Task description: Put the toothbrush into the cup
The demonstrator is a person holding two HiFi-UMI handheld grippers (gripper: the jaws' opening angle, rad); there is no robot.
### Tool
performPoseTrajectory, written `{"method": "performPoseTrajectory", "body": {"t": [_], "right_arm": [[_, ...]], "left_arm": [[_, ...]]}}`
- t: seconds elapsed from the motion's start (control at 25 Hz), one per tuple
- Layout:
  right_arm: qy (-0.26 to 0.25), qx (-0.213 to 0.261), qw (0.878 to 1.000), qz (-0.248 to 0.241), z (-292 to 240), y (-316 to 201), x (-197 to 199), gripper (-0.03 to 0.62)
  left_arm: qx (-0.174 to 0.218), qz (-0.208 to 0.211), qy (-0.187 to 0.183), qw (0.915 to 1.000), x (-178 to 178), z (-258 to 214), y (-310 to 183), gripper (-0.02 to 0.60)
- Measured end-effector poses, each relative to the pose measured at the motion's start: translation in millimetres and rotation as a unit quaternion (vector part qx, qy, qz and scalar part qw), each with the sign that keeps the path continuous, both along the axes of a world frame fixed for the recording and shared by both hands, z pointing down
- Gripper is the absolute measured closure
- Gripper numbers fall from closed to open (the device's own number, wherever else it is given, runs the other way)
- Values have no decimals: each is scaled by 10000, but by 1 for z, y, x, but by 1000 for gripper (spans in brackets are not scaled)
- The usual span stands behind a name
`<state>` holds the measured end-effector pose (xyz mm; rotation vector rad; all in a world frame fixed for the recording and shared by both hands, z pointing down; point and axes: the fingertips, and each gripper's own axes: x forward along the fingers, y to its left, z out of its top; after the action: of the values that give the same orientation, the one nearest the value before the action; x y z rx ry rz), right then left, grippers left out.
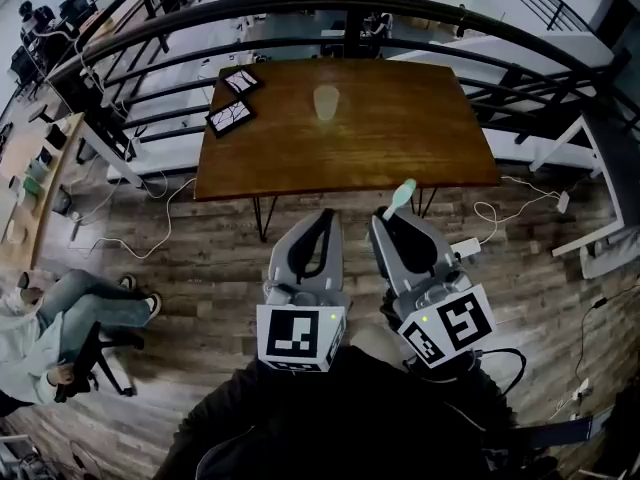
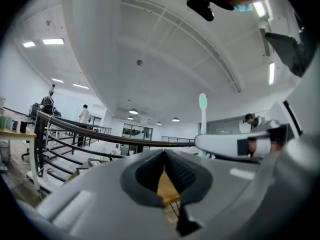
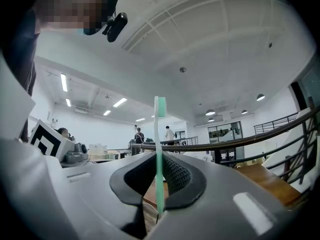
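Toothbrush (image 3: 159, 154) status: clamped between the pads of the right gripper (image 3: 159, 181). The pale green shaft stands upright, with the head well above the jaws and a short length of handle showing below them. The head view shows the same brush (image 1: 401, 195) rising from the right gripper (image 1: 390, 224), which is held level over the wooden floor, short of the table (image 1: 420, 133).

The left gripper (image 2: 164, 156) is closed with nothing between its pads; only a strip of tabletop shows through the gap beneath the tips. It sits just beside the right gripper, also level.

The cup (image 1: 326, 103), a translucent tumbler, stands upright near the middle of the table, toward the far edge and well apart from the brush. Two dark flat tablets (image 1: 232, 115) lie at the table's left corner, clear of the likely path. A railing runs beyond the table, and a seated person (image 1: 60, 318) is off to the left.

Step in hand, as judged: transport to the cup. Recommended procedure:

1. Maintain clamping pressure; the shaft is thin and may pivot between the pads.
2. Advance the right gripper over the tabletop until the brush is above the cup mouth.
3. Centre the lower handle end inside the rim before descending.
4. Avoid contact with the wall; the cup looks light and may tip. The free left gripper can steady it if required.
5. Release only when the handle end is well inside.
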<state>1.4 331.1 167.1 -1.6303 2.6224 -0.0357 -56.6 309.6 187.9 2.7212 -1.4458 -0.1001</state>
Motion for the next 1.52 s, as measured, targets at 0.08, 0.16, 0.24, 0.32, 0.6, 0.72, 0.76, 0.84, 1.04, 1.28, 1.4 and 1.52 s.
{"method": "performPoseTrajectory", "body": {"t": [0.08, 0.16, 0.24, 0.32, 0.6, 0.72, 0.76, 0.84, 1.04, 1.28, 1.4, 1.52], "right_arm": [[22, 21, 10000, 22, -1, -4, -1, 560], [42, 15, 10000, 40, 2, -8, -2, 560], [29, -46, 10000, 59, 8, -12, -3, 560], [15, -93, 9999, 70, 11, -17, -4, 560], [-91, -179, 9998, -5, 15, -51, 5, 560], [-191, -284, 9994, -31, 23, -68, 12, 560], [-223, -311, 9993, -39, 25, -74, 13, 560], [-264, -337, 9991, -50, 29, -85, 17, 560], [-343, -379, 9987, -90, 32, -116, 33, 560], [-434, -292, 9985, -176, 23, -152, 56, 560], [-465, -197, 9985, -225, 13, -167, 67, 560], [-529, -105, 9981, -285, 5, -179, 81, 560]], "left_arm": [[22, 23, 40, 10000, -1, 0, -5, 574], [-11, 22, 73, 10000, -2, 3, -12, 574], [-81, 23, 77, 9999, -4, 9, -16, 574], [-127, 25, 72, 9999, -7, 13, -20, 574], [-299, -123, -38, 9995, -2, 20, -53, 574], [-421, -139, -128, 9989, 4, 27, -68, 574], [-443, -144, -160, 9988, 6, 29, -73, 574], [-444, -147, -194, 9987, 10, 31, -84, 574], [-473, -142, -245, 9985, 27, 31, -113, 574], [-377, -224, -364, 9984, 51, 22, -149, 574], [-297, -255, -407, 9984, 64, 11, -163, 574], [-242, -273, -461, 9983, 80, 2, -173, 574]]}}
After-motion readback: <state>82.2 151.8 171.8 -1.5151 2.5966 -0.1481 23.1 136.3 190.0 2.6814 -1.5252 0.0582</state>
